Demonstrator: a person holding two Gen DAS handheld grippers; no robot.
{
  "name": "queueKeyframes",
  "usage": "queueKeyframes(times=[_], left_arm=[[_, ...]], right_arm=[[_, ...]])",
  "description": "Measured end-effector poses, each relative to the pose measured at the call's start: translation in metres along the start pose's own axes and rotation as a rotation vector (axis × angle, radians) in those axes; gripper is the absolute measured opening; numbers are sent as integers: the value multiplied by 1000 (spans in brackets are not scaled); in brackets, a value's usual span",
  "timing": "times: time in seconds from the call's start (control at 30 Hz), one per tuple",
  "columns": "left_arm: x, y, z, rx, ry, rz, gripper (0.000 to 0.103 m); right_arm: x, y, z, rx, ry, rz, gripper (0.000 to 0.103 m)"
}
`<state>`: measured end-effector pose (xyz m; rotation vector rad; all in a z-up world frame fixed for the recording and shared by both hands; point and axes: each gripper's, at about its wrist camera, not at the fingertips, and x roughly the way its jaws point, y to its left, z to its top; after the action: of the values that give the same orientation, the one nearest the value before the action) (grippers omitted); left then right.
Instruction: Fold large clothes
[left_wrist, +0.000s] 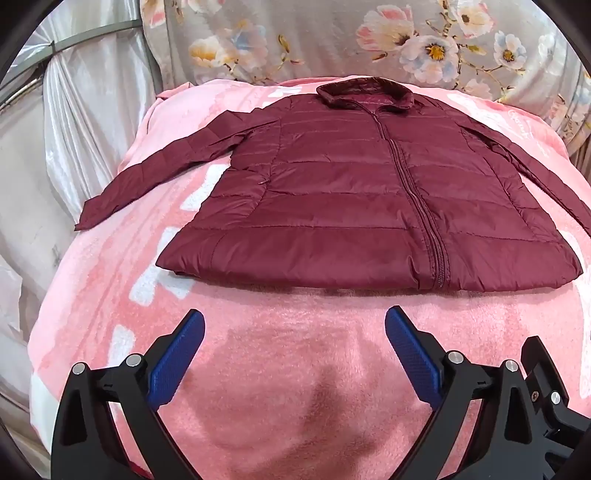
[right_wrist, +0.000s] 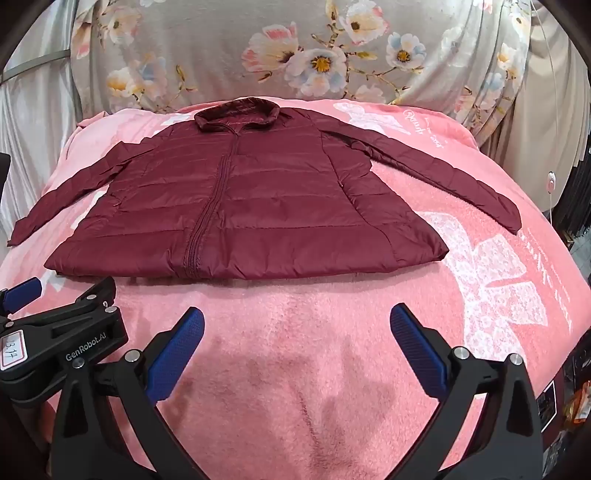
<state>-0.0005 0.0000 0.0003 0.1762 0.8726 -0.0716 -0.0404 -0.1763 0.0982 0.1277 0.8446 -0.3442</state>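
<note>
A maroon quilted jacket lies flat and zipped on a pink blanket, collar at the far side, both sleeves spread out to the sides. It also shows in the right wrist view. My left gripper is open and empty, above the blanket just short of the jacket's hem. My right gripper is open and empty, also short of the hem. The left gripper's body shows at the lower left of the right wrist view, beside the right one.
The pink blanket with white print covers a raised surface. A floral cloth hangs behind it. White satin drapes hang at the left. A white cable with a switch hangs at the right, with clutter below.
</note>
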Motion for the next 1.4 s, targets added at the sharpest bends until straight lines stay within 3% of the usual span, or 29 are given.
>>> queueKeyframes(times=[1.4], left_arm=[[-18, 5, -1, 3, -11, 10, 95]], right_arm=[[-14, -3, -2, 5, -14, 11, 98]])
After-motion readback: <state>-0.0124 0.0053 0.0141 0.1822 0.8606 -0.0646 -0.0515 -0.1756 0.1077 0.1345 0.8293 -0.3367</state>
